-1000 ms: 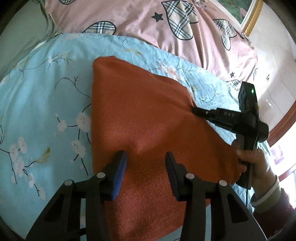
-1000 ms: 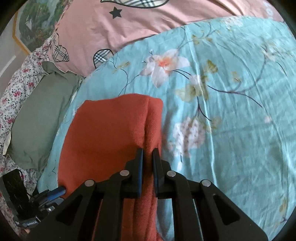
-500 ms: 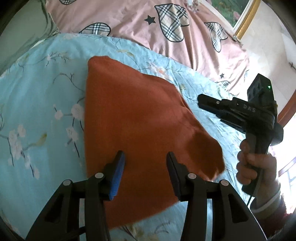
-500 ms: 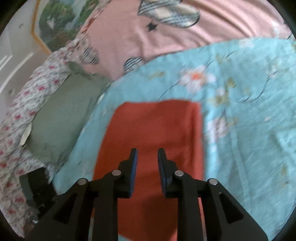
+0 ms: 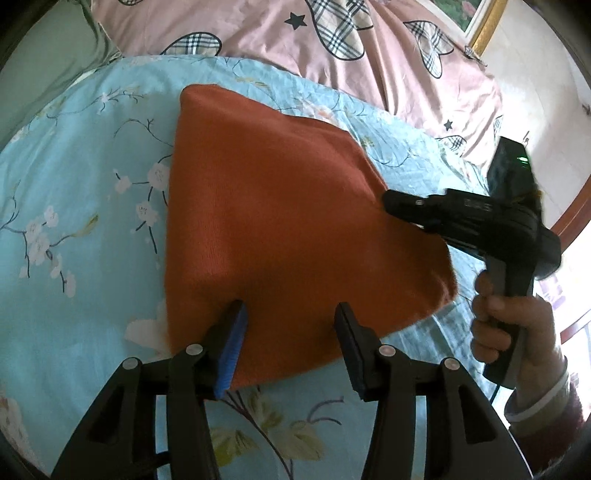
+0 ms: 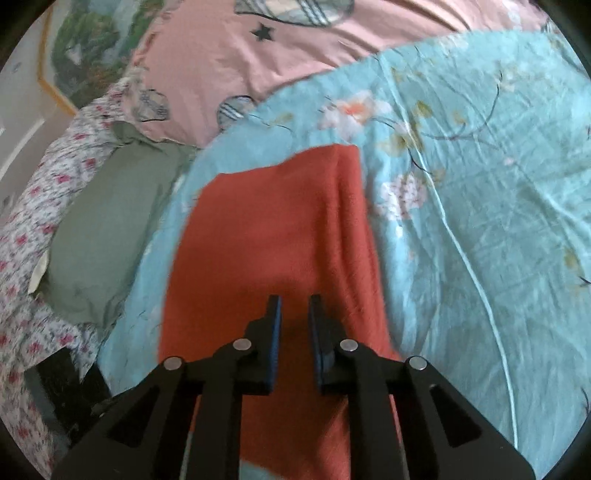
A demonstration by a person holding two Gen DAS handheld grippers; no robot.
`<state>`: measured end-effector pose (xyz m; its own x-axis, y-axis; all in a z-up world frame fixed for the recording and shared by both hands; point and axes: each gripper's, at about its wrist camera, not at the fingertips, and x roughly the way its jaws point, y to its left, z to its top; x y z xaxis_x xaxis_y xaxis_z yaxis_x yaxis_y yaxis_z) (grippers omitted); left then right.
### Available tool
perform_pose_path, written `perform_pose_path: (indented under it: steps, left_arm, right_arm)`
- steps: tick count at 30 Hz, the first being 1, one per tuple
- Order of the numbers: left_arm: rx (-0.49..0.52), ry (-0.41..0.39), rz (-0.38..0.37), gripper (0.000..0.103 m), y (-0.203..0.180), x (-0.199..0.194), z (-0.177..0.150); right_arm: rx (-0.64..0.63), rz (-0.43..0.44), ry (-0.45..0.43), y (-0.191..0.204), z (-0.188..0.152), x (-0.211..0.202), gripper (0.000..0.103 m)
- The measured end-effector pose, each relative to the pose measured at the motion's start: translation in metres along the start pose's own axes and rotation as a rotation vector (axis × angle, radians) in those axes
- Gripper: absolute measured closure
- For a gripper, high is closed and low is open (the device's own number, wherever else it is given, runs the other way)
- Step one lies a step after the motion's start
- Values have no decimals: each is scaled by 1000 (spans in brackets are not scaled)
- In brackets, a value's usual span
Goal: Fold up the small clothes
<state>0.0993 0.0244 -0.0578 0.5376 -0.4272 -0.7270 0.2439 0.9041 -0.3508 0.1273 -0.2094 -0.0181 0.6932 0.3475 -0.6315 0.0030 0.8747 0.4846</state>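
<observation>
An orange-red folded cloth [image 5: 280,221] lies flat on the light blue floral sheet [image 5: 74,184]. My left gripper [image 5: 291,314] hovers over the cloth's near edge; its jaws are opening, with nothing between them. My right gripper [image 5: 391,201], held by a hand [image 5: 509,321], pokes in over the cloth's right edge. In the right wrist view the cloth [image 6: 277,229] stretches away beneath the right gripper [image 6: 294,306]. Its jaws are closing to a narrow gap and pinch nothing.
A pink quilt with plaid hearts [image 5: 295,37] lies bunched beyond the sheet. A green pillow [image 6: 107,221] and a flowered fabric [image 6: 22,258] sit to the cloth's left in the right wrist view. A gold-framed picture [image 5: 480,29] hangs on the far wall.
The right gripper let go of the cloth's folded edge, opened and drew back above it. The freed corner dropped flat. The left gripper slid back toward the cloth's near edge.
</observation>
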Motion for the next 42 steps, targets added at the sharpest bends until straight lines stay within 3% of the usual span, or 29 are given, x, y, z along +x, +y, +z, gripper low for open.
perform_pose_path:
  steps: [6, 15, 27, 31, 36, 40, 42]
  left_arm:
    - [1, -1, 18, 53, -1, -9, -15]
    - [44, -8, 109, 52, -11, -7, -29]
    - [2, -11, 93, 50, -6, -21, -31]
    - [-10, -19, 121, 50, -4, -32, -33]
    - [-15, -38, 207, 42, 1, -49, -38]
    - [-13, -42, 271, 35, 4, -59, -44]
    - [-17, -52, 295, 26, 5, -64, -46]
  right_arm:
    - [-86, -126, 44, -3, -36, -10, 83]
    - [-69, -114, 36, -17, -47, -8, 84]
    - [-65, -133, 20, -8, -54, -19, 83]
    - [-87, -165, 24, 2, -60, -32, 82]
    - [-140, -180, 3, 14, -75, -55, 63]
    - [-167, -200, 10, 16, -91, -68, 59]
    - [-173, -207, 14, 15, -97, -73, 57]
